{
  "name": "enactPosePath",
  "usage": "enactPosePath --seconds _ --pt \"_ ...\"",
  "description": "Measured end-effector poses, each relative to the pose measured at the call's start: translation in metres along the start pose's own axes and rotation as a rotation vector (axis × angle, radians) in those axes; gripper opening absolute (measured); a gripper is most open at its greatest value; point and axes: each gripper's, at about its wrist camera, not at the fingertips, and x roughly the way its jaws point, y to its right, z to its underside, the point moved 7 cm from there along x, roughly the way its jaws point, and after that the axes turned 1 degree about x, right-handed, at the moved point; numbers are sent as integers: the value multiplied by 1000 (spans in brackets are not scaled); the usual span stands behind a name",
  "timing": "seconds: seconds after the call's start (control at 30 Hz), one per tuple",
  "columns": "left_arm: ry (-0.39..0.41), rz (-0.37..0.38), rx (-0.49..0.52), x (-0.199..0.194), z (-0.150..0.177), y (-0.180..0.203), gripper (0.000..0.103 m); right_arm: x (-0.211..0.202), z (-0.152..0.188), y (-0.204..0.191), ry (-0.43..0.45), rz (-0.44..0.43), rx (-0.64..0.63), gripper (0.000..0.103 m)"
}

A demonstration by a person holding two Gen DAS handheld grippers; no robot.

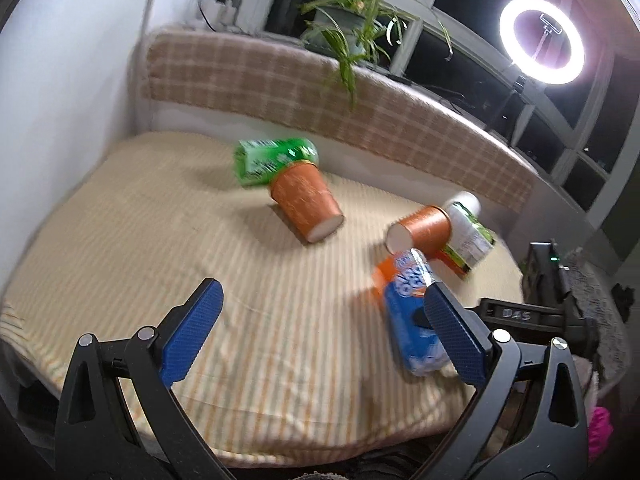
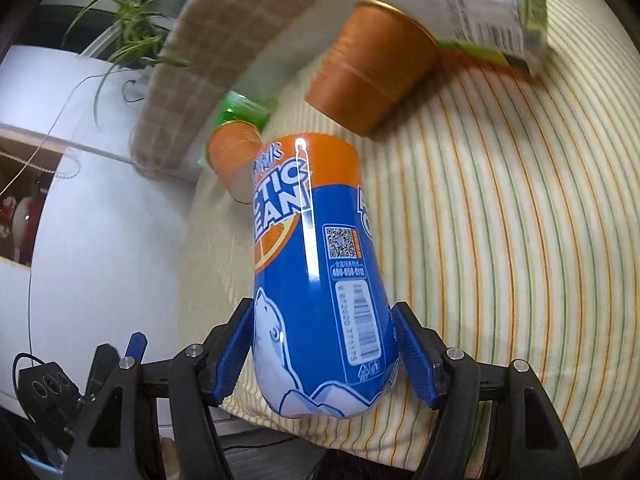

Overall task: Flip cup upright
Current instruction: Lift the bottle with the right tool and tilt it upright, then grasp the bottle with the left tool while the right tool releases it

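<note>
My left gripper (image 1: 320,336) hangs open over the striped cushion (image 1: 248,320). Two orange cups (image 1: 306,204) (image 1: 420,230) lie tipped ahead, a blue can (image 1: 408,312) beside my right finger.

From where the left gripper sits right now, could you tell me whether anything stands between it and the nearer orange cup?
Nothing visible blocks it. The left gripper has open jaws over bare striped bedding, and the tipped orange cup lies ahead, leaning on a green can. The blue can in the right gripper sits off to the side.

My left gripper (image 1: 324,332): jaws spread wide, nothing betw. pads, held above the surface. My right gripper (image 2: 324,352): blue pads clamped on both sides of a can (image 2: 316,272).
</note>
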Motion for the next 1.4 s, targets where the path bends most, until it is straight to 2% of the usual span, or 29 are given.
enactPosePath --seconds 0.1,0.2,0.23,0.43,0.67,0.87,1.03,1.2,1.4 --pt "-47 58 -39 8 4 2 102 2 -1 -1 -5 12 -11 73" --pt "-82 95 -57 15 4 7 102 -2 -1 -2 10 3 -39 82" --pt "-97 115 -65 17 4 9 102 -8 0 -3 24 3 -57 85" --pt "-213 245 -152 44 1 22 100 -56 7 -3 135 18 -156 85" --pt "-373 350 -218 86 4 40 92 -115 26 13 275 120 -238 86" --pt "-475 388 -255 121 14 51 88 -147 37 37 329 146 -192 86" --pt "-524 394 -283 144 21 58 83 -159 39 55 345 155 -155 86" --pt "-542 396 -289 155 22 63 82 -162 36 62 354 166 -144 86" --pt "-561 398 -293 165 24 67 77 -163 33 67 355 176 -132 86"
